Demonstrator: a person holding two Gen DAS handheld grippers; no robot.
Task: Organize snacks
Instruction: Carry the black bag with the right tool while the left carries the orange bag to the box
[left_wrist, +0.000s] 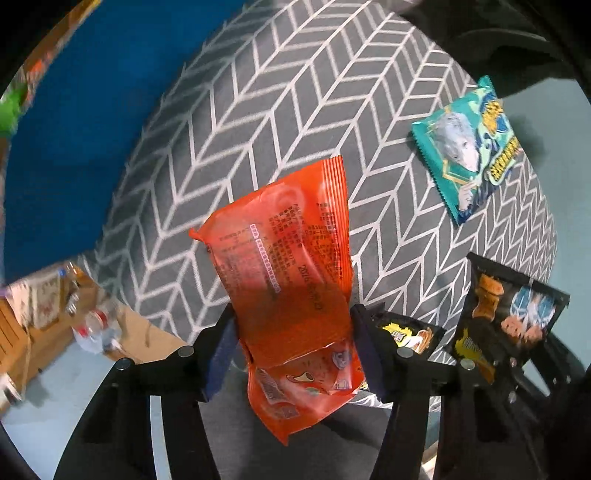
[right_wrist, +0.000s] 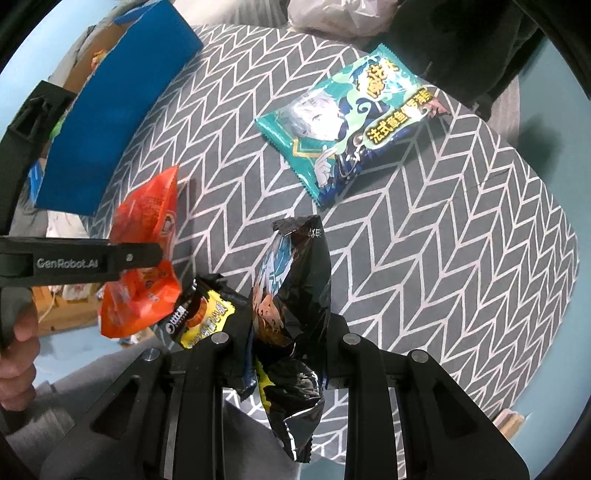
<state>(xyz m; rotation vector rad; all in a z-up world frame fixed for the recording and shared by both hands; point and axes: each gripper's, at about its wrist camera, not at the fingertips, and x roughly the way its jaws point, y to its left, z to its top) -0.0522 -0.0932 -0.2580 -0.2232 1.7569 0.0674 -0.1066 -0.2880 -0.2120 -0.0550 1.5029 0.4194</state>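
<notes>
Now the left gripper (left_wrist: 293, 350) clamps an orange snack bag (left_wrist: 291, 266) above the chevron cloth (left_wrist: 258, 110). Beside it, the right gripper (right_wrist: 288, 354) pinches a black snack bag (right_wrist: 291, 295).

1. The small black-and-yellow packet (left_wrist: 410, 334) lies mostly hidden behind the left tool's finger (left_wrist: 369, 350).
2. Clutter at eight o'clock, bottles (left_wrist: 98, 328) included, is smeared by blur.
3. The blue box (right_wrist: 110, 122) is cut off at ten o'clock.

orange packet (left_wrist: 291, 280), dark print | teal packet (right_wrist: 351, 122), pale cartoon figure, yellow lettering, upper right of frame | black packet (right_wrist: 291, 295), blue and orange art | small black-and-yellow packet (right_wrist: 201, 317) | grey cloth (left_wrist: 258, 110), white herringbone | blue box (right_wrist: 114, 122), upper left
</notes>
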